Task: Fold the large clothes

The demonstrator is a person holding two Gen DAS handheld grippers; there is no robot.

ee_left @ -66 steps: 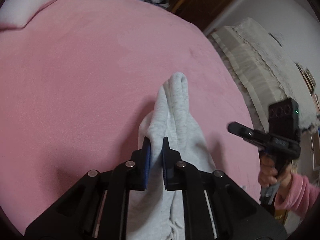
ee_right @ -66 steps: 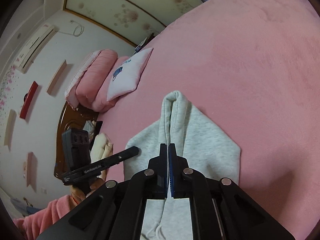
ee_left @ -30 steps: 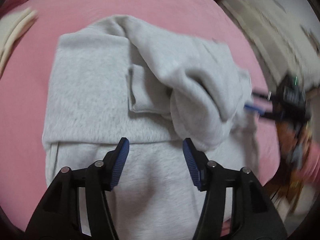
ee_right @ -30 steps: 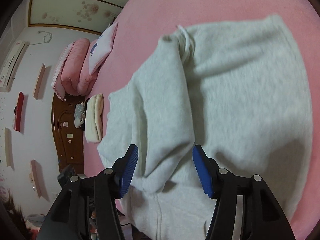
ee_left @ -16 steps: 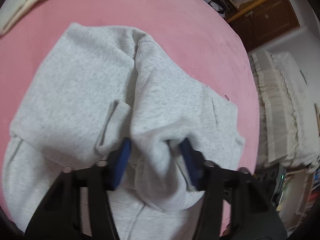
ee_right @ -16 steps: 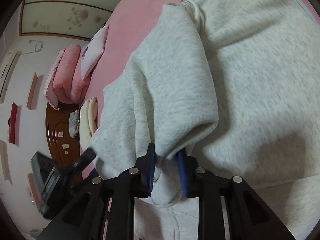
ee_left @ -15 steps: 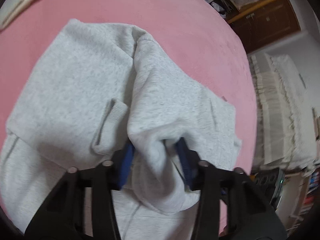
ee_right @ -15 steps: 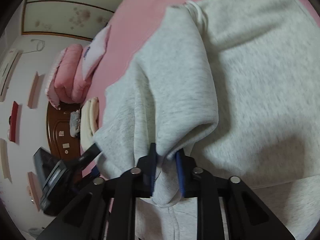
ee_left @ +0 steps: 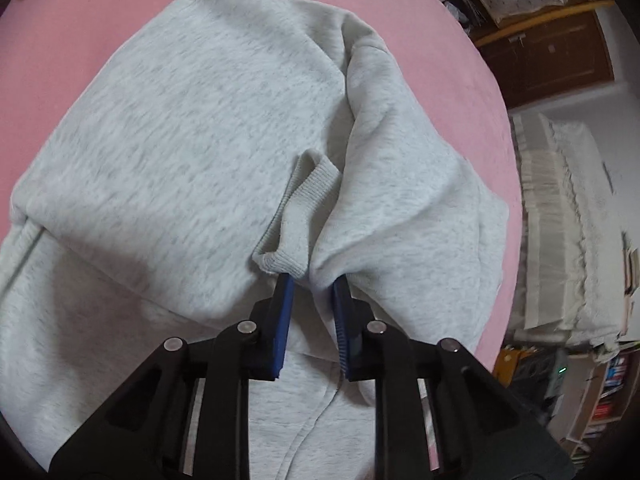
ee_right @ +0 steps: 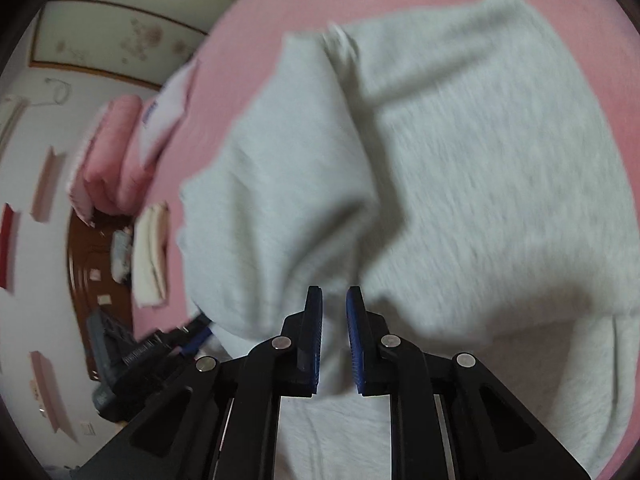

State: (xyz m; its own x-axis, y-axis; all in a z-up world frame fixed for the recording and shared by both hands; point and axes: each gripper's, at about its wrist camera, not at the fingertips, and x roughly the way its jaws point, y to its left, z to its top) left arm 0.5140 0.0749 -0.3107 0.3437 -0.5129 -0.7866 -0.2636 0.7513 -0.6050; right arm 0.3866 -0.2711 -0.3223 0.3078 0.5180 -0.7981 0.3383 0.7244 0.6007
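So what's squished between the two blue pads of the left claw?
In the left wrist view, a bunched fold of the grey hoodie sits between the pads of the left claw, which is closing on it.

This is a bedroom in a home. A wide bed covered in pink plush fills most of the room, with a white pillow and a rolled pink quilt up by its dark wooden headboard. A dark wood cabinet stands against the far wall, a cream lace-edged cover drapes furniture beside the bed, and small shelves hang on the white wall.
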